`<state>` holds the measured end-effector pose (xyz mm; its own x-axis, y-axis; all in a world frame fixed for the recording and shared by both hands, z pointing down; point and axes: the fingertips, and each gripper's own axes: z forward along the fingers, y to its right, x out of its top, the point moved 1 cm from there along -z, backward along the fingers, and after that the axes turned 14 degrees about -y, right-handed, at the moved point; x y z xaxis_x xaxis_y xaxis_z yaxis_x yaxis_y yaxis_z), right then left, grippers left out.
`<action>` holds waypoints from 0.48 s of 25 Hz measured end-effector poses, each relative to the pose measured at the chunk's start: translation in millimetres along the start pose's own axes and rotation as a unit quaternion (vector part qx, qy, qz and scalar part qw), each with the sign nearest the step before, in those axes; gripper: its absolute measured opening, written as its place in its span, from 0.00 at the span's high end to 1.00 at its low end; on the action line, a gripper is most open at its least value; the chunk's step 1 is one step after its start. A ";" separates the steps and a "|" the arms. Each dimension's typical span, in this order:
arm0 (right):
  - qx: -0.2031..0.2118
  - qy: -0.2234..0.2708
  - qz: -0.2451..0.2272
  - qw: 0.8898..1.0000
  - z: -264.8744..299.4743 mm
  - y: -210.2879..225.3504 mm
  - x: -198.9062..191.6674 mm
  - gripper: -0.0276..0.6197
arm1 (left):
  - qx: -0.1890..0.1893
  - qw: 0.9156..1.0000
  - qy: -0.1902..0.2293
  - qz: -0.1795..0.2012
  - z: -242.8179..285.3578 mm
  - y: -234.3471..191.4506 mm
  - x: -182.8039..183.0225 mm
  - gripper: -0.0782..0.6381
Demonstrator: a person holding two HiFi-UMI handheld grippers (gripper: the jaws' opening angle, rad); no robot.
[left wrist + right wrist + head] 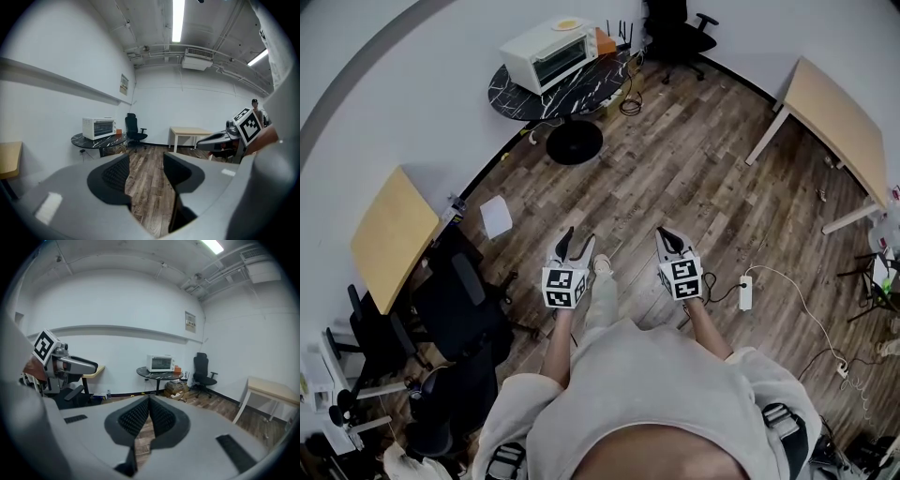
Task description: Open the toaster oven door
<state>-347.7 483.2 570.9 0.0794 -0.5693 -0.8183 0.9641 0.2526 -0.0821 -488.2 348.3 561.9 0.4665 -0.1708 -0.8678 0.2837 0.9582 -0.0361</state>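
Observation:
A white toaster oven (pixel 548 52) stands with its glass door closed on a round black marble table (pixel 511 94) at the far wall. The same oven (pixel 99 127) is small and distant in the left gripper view, and the oven (pixel 161 363) looks just as far off in the right gripper view. Both grippers are held in front of the person's body, well away from it over the wood floor. My left gripper (pixel 576 242) is open, a clear gap showing between its pads (pixel 115 173). Nothing is held in my right gripper (pixel 667 238), which is shut with its pads (pixel 136 416) meeting.
A black office chair (pixel 680 28) stands right of the round table, with cables and boxes below it. Light wooden tables sit at the right (pixel 839 122) and left (pixel 394 234). Black chairs (pixel 459 309) crowd the near left. A power strip (pixel 746 292) and a sheet of paper (pixel 496 216) lie on the floor.

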 end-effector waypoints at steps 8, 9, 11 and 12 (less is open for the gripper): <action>-0.007 -0.008 0.001 1.000 57.6 27.8 30.4 0.94 | -0.015 1.000 -0.001 -0.003 59.5 -39.3 24.2 0.58; -0.009 -0.010 0.002 1.000 65.0 31.8 34.8 0.94 | -0.018 1.000 -0.002 -0.003 67.6 -44.7 28.0 0.58; -0.014 -0.012 0.004 1.000 80.1 40.2 44.8 0.94 | -0.024 1.000 -0.005 -0.003 83.1 -56.6 36.3 0.58; -0.016 -0.012 0.004 1.000 88.1 44.6 51.2 0.94 | -0.027 1.000 -0.005 -0.003 90.7 -63.6 41.6 0.58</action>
<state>-278.3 396.4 575.5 0.0944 -0.5853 -0.8053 0.9548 0.2823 -0.0933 -410.9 259.5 573.0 0.4737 -0.1780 -0.8625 0.2409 0.9682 -0.0674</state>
